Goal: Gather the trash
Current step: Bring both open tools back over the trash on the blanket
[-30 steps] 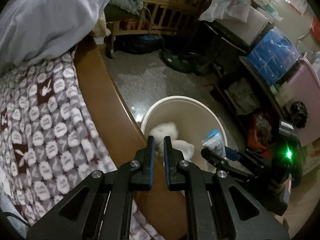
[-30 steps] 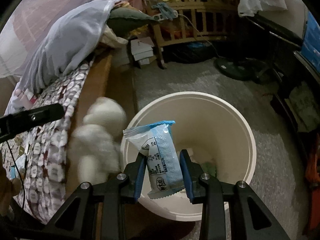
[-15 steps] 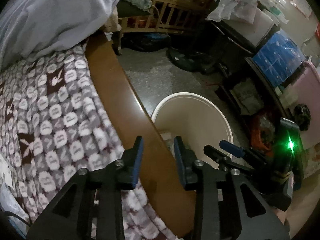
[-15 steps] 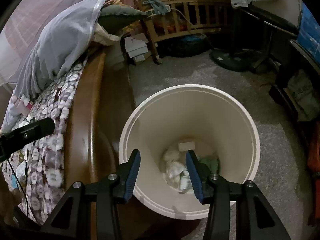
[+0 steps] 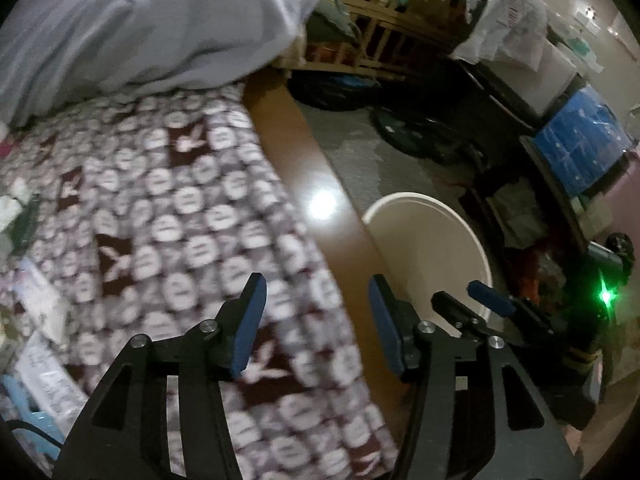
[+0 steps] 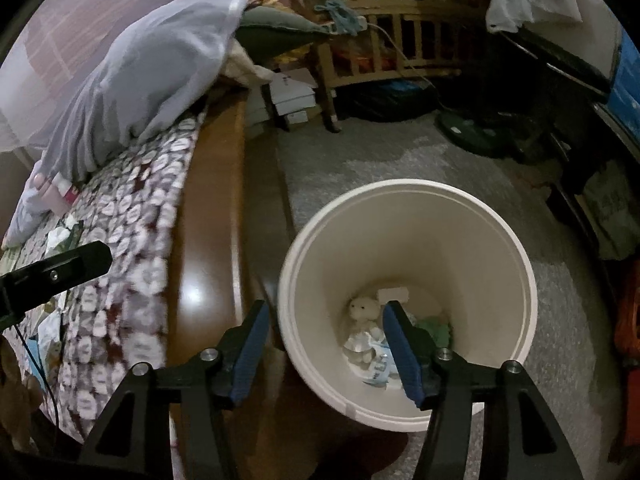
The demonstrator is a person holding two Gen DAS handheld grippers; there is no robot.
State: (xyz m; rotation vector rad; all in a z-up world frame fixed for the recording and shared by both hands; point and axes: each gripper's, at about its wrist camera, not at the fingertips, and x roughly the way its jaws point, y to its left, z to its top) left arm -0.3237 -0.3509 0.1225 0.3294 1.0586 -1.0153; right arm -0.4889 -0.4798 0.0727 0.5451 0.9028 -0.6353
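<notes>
Jaws opening on both: left hand-held gripper (image 5: pixel 318 294) & right hand-held gripper (image 6: pixel 324 320), nothing betw. them.

Left tool (image 5: pixel 318 294): jaws nearly together a second ago, now opening with nothing between them; its view has slid off the bin mouth to hang over the patterned bedspread (image 5: pixel 168 216) and the wooden bed rail (image 5: pixel 320 184).
Right tool (image 6: pixel 324 322): a second ago clamped on the blue-and-white wrapper, now opening and empty above the bin (image 6: pixel 516 280).
Wrapper (image 6: pixel 378 366): now lies at the bin's bottom.
White wad (image 6: pixel 362 314): airborne beside the rim before; now rests inside, probably crumpled tissue.
</notes>
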